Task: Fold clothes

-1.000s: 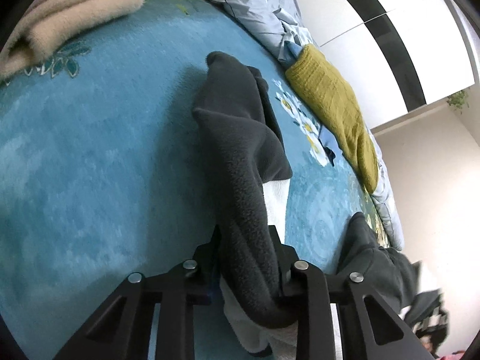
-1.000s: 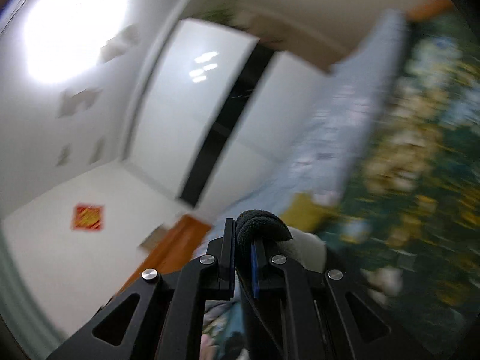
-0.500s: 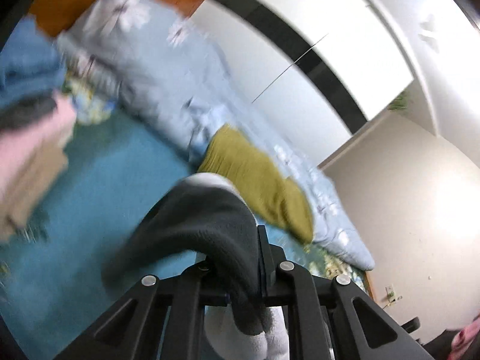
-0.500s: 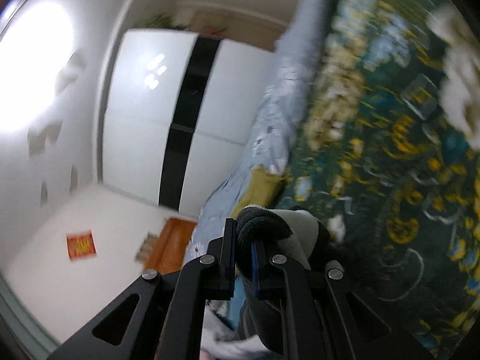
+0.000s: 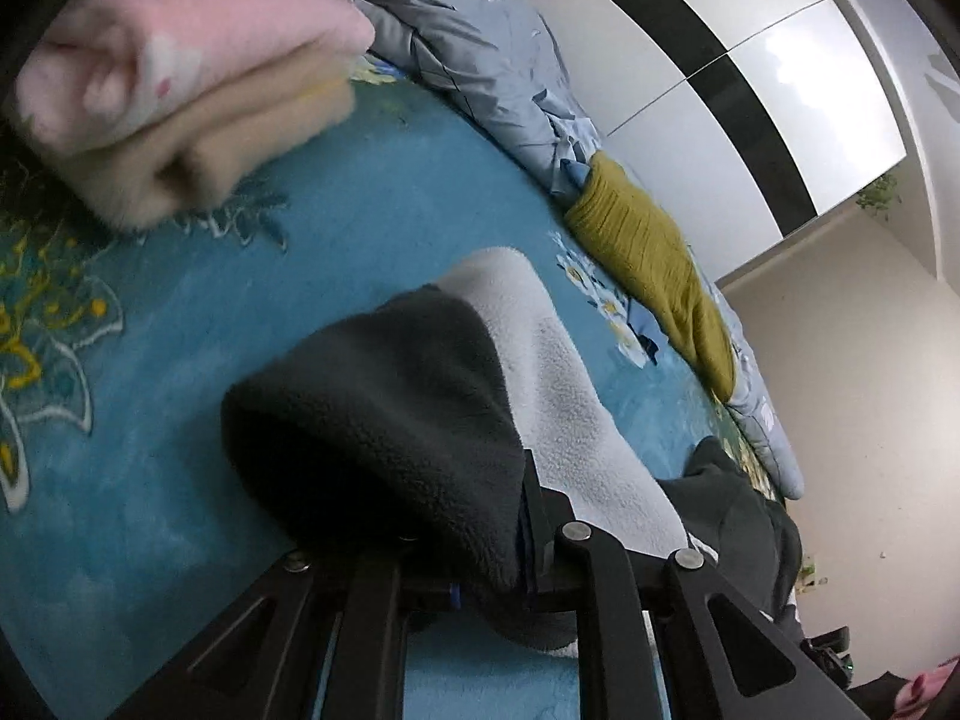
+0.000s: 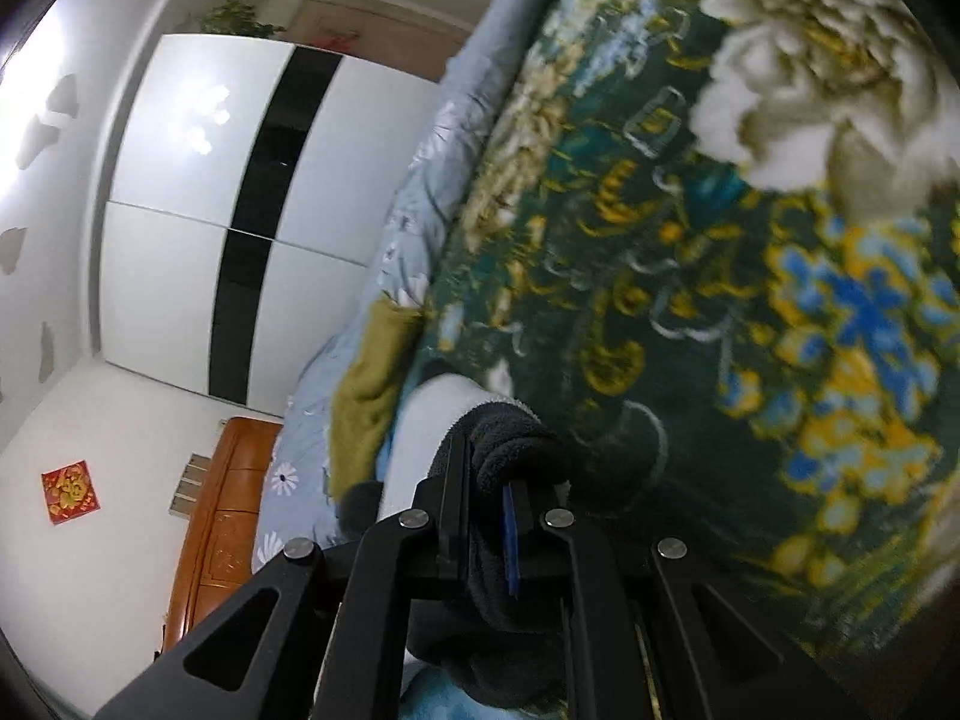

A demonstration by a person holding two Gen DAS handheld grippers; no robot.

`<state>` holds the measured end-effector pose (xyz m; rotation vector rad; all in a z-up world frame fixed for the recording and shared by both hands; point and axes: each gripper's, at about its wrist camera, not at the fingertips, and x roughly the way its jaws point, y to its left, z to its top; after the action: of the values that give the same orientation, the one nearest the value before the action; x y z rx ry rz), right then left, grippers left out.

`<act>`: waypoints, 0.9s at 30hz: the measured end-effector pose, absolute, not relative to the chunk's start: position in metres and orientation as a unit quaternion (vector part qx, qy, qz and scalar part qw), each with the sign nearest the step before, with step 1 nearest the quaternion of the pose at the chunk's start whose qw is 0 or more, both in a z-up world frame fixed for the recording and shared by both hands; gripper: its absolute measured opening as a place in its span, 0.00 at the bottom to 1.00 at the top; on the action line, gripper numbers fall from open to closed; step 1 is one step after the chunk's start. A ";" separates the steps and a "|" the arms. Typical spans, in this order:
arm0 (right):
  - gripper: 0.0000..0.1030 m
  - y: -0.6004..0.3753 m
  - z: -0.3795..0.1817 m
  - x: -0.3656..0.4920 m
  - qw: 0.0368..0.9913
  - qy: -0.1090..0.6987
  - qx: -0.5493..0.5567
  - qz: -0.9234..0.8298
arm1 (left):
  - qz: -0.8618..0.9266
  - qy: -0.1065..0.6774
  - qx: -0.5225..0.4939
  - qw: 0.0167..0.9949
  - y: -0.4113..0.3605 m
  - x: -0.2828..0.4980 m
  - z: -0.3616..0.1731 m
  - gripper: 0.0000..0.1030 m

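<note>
A dark grey fleece garment (image 5: pixel 384 420) with a white lining (image 5: pixel 564 396) hangs over the blue floral blanket (image 5: pixel 180 480). My left gripper (image 5: pixel 480 546) is shut on its dark edge, and the fabric drapes over the fingers. My right gripper (image 6: pixel 498 504) is shut on another rolled dark edge of the same garment (image 6: pixel 516 438), with the white lining (image 6: pixel 426 420) behind it. The garment stretches between the two grippers above the bed.
A folded pink and beige stack (image 5: pixel 180 90) lies at the upper left. A mustard knit (image 5: pixel 648 264) lies on a grey-blue duvet (image 5: pixel 480 60) along the far side. A white wardrobe (image 6: pixel 240 210) and a wooden headboard (image 6: pixel 222 510) stand behind.
Both grippers have swung with the garment still held. The left view has dropped back toward the blanket and the folded stack; the right view has turned toward the floral blanket.
</note>
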<state>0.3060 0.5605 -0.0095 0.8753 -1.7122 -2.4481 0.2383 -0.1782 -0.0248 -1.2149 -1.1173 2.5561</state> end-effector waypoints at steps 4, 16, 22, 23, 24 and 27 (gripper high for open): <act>0.11 0.557 -0.003 0.311 0.022 -0.535 0.290 -0.793 | 0.848 -0.348 -0.395 0.054 -0.168 0.246 -0.012 0.19; 0.37 0.540 0.012 0.341 0.038 -0.467 0.314 -0.826 | 0.884 -0.280 -0.372 0.046 -0.151 0.292 0.034 0.59; 0.44 0.539 0.014 0.359 0.037 -0.435 0.312 -0.844 | 0.907 -0.213 -0.359 0.061 -0.123 0.286 0.056 0.64; 0.44 0.538 0.017 0.362 0.036 -0.429 0.308 -0.848 | 0.905 -0.208 -0.364 0.067 -0.117 0.280 0.057 0.64; 0.44 0.537 0.020 0.365 0.033 -0.422 0.303 -0.854 | 0.903 -0.205 -0.369 0.075 -0.110 0.274 0.056 0.65; 0.44 0.535 0.033 0.371 0.019 -0.398 0.283 -0.873 | 0.898 -0.194 -0.382 0.103 -0.088 0.250 0.056 0.66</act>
<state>0.3715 0.5351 0.0332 0.8771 -1.2359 -2.7085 0.2503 -0.0882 0.0561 -1.1261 -0.5714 2.6494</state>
